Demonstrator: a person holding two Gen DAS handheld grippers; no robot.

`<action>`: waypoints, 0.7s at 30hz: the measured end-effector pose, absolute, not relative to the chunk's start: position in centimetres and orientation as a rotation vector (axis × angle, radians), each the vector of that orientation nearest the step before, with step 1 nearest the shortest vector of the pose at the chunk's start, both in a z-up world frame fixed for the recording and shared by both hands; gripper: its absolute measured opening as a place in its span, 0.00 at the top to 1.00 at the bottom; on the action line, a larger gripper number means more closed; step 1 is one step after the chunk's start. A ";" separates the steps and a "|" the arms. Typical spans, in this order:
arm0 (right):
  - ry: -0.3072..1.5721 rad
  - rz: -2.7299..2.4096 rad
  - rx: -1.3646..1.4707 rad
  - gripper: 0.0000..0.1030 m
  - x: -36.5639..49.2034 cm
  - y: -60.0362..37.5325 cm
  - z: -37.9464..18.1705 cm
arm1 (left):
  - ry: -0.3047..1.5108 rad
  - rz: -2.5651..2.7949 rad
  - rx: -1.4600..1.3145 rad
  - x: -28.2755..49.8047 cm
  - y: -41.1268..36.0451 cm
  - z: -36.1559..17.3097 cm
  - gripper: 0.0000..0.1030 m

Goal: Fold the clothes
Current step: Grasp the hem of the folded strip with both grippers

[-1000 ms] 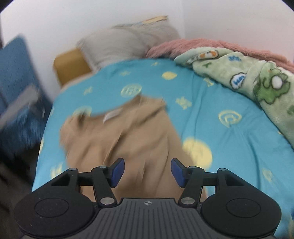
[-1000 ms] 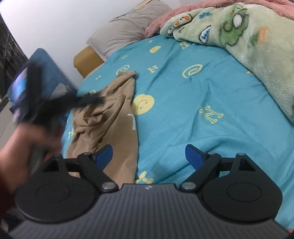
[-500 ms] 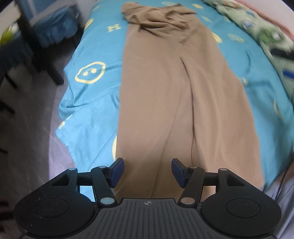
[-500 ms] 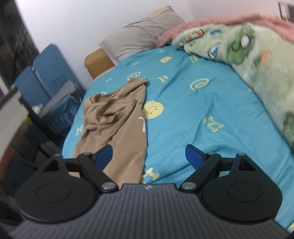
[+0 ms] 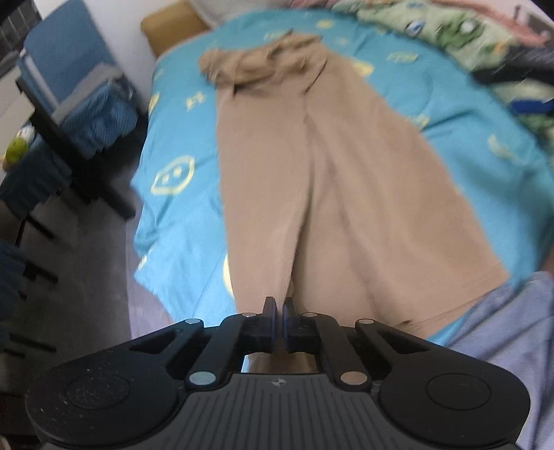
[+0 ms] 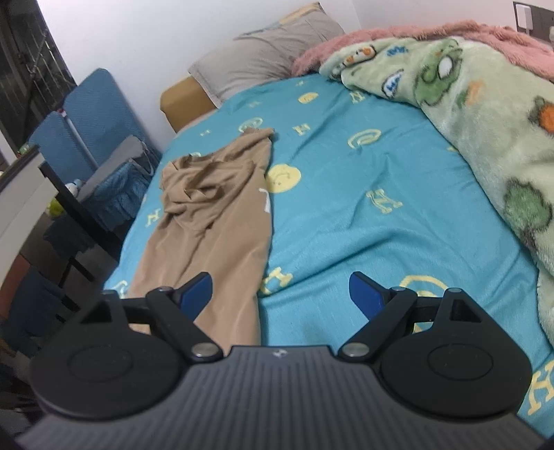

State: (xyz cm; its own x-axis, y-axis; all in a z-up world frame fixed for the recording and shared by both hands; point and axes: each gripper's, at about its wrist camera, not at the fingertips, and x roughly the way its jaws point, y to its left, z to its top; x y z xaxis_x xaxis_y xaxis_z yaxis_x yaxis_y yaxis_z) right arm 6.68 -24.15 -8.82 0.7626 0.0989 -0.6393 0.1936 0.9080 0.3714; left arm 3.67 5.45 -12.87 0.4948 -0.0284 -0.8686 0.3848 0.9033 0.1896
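Observation:
Tan trousers (image 5: 332,180) lie lengthwise on a blue patterned bedsheet (image 5: 176,214), legs toward me, the waist end bunched at the far end. My left gripper (image 5: 279,309) is shut on the near hem of the left trouser leg. In the right wrist view the trousers (image 6: 211,221) lie at the left of the bed. My right gripper (image 6: 280,290) is open and empty, above the sheet (image 6: 346,214) beside the trousers' near end.
A green cartoon blanket (image 6: 484,121) and a pink blanket (image 6: 432,31) pile along the bed's right side. A grey pillow (image 6: 266,52) lies at the head. A blue chair (image 6: 97,131) and a dark table stand left of the bed.
My left gripper has dropped to the near trouser hem and closed on it. The right gripper stayed open and shifted slightly closer over the bed.

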 end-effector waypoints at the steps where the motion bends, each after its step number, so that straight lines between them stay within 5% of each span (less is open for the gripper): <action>1: 0.716 -0.052 0.432 0.15 6.8 -24.0 -9.0 | 1.010 -0.275 0.378 3.2 5.3 -12.0 0.97; 7: 0.764 0.005 0.436 0.15 7.5 -23.4 -10.1 | 0.931 -0.366 0.337 0.8 2.2 -8.8 0.98; 10: 0.805 0.075 0.491 0.15 7.7 -23.4 -10.8 | 0.991 -0.453 0.324 0.9 0.5 -10.4 0.90; 13: 0.846 0.146 0.588 0.15 7.5 -23.7 -11.4 | 1.053 -0.470 0.227 1.5 0.5 -11.4 0.76; 15: 0.882 0.184 0.657 0.15 7.3 -23.6 -11.9 | 1.057 -0.437 0.119 2.2 2.1 -11.7 0.53; 21: 0.991 0.272 0.828 0.16 6.6 -23.3 -13.6 | 0.999 -0.244 -0.258 4.7 10.2 -12.2 0.32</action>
